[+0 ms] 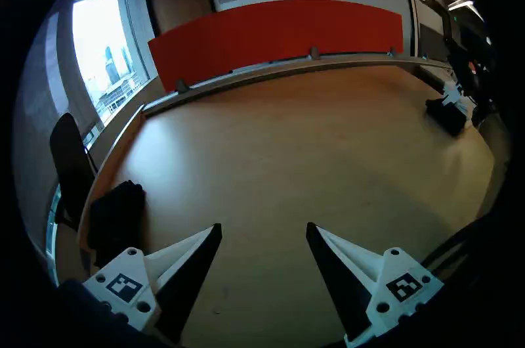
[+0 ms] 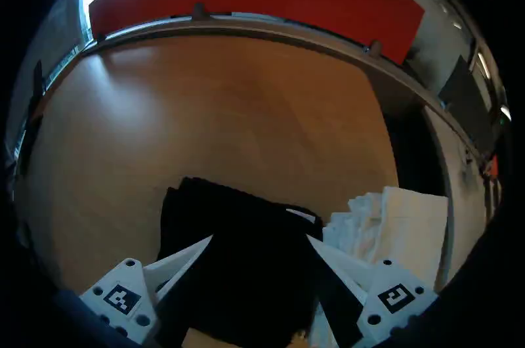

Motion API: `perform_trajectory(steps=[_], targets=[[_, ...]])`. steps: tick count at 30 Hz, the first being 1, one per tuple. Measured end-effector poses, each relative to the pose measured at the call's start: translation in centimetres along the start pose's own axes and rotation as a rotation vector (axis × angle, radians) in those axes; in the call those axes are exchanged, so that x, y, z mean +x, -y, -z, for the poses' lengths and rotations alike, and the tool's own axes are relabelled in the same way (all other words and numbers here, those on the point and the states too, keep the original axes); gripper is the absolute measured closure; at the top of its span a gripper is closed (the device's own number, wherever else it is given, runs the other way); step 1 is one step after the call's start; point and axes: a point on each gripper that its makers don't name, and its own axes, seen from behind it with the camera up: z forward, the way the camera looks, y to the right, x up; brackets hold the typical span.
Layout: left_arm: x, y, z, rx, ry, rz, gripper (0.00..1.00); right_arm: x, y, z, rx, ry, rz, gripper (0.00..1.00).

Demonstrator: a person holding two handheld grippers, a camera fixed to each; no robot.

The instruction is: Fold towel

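A black towel point(image 2: 243, 269) lies folded on the wooden table point(image 2: 216, 111), near its front edge. My right gripper point(image 2: 259, 241) hovers just over it, open, with its fingers spread above the cloth and not pressing on it. A stack of white towels point(image 2: 400, 223) sits right beside the black one. My left gripper point(image 1: 262, 226) is open over bare table point(image 1: 295, 144) with nothing between its fingers. In the left gripper view, the right gripper point(image 1: 458, 95) appears far off at the right edge, with the black towel point(image 1: 446, 117) below it.
A red partition point(image 1: 275, 33) runs along the table's far edge. A black bag point(image 1: 115, 220) sits at the table's left edge beside a dark chair point(image 1: 69, 164), with a window point(image 1: 105, 59) behind. The table's right edge drops off next to the white towels.
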Motion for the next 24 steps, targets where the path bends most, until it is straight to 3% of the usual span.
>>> perform_trajectory(steps=[24], targets=[[0.6,0.2,-0.3,-0.011,-0.033,0.028,0.04,2.4,0.7,4.4,-0.011,-0.092,0.008,0.1]])
